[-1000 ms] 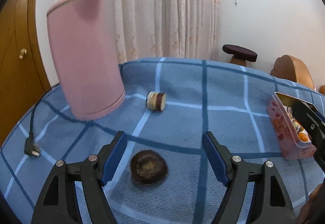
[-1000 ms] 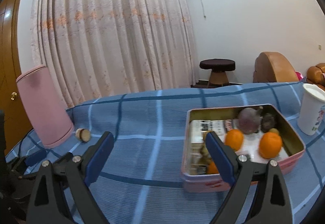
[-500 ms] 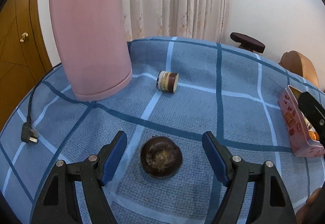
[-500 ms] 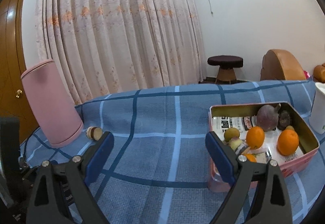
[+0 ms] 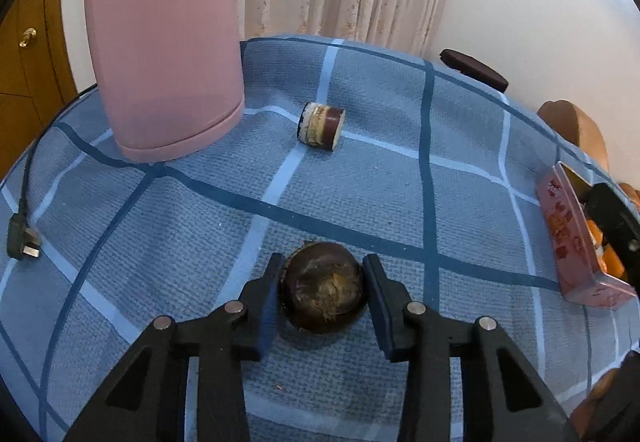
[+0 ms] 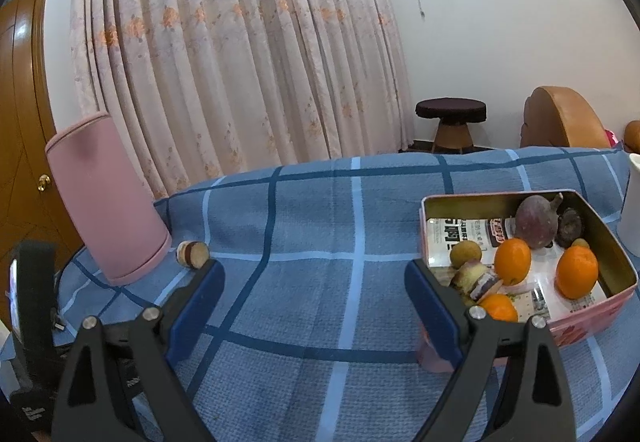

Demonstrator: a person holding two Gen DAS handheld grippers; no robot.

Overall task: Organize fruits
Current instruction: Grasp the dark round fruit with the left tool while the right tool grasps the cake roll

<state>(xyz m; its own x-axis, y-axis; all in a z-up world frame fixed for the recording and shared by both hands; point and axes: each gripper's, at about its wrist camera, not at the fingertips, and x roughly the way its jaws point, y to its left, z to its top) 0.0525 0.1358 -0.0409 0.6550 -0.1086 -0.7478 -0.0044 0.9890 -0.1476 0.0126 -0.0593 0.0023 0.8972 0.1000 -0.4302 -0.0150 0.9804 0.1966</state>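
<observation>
Dark brown and round, the fruit (image 5: pixel 324 286) is sitting between my left fingers (image 5: pixel 322 302), one blue pad pressing each flank, so I am judging the left fingers closed on it. It is resting on the blue checked cloth of the surface (image 5: pixel 360 181), held low and level, I think, so that it comes up without rolling. Ahead of these fingers and slightly to their left, well apart, a short cut piece (image 5: pixel 321 125) is lying on its side, just beside the pink cylinder (image 5: pixel 164 41). Far out to the right of them the pink tin (image 6: pixel 592 326) is waiting, already holding oranges (image 6: pixel 577 272) and other fruit; presumably that is where this one is going. My right fingers (image 6: pixel 314 312) are hanging wide apart, gripping nothing, with the tin's near corner beside their right pad.
</observation>
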